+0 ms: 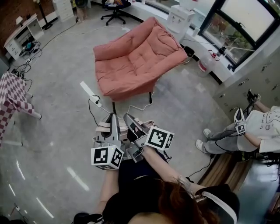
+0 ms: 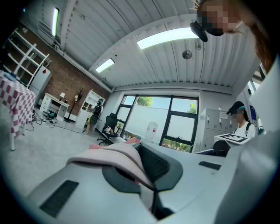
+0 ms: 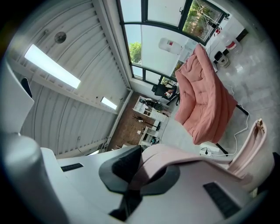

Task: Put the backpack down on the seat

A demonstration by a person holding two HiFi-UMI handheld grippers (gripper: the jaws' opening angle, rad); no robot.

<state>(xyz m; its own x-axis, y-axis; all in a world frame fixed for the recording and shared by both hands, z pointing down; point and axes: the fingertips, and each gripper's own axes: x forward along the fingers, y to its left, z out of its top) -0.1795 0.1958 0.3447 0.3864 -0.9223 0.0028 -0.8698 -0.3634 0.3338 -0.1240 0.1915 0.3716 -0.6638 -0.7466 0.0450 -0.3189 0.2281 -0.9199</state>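
A salmon-pink padded seat (image 1: 135, 59) stands on the floor ahead of me, and it also shows in the right gripper view (image 3: 205, 103). My left gripper (image 1: 113, 117) is shut on a pale pink backpack strap (image 2: 116, 154). Close beside it, my right gripper (image 1: 128, 118) is shut on another pale pink strap (image 3: 179, 158). Both grippers are held short of the seat's front edge. In the head view the straps (image 1: 103, 125) loop over the jaws. The backpack's body is mostly hidden under the grippers and my arms.
A power strip with white cable (image 1: 97, 103) lies on the floor before the seat. A checkered tablecloth (image 1: 13, 94) hangs at left. At right a person (image 1: 245, 133) sits on a bench. A black office chair (image 1: 114, 9) and white unit (image 1: 180, 18) stand behind the seat.
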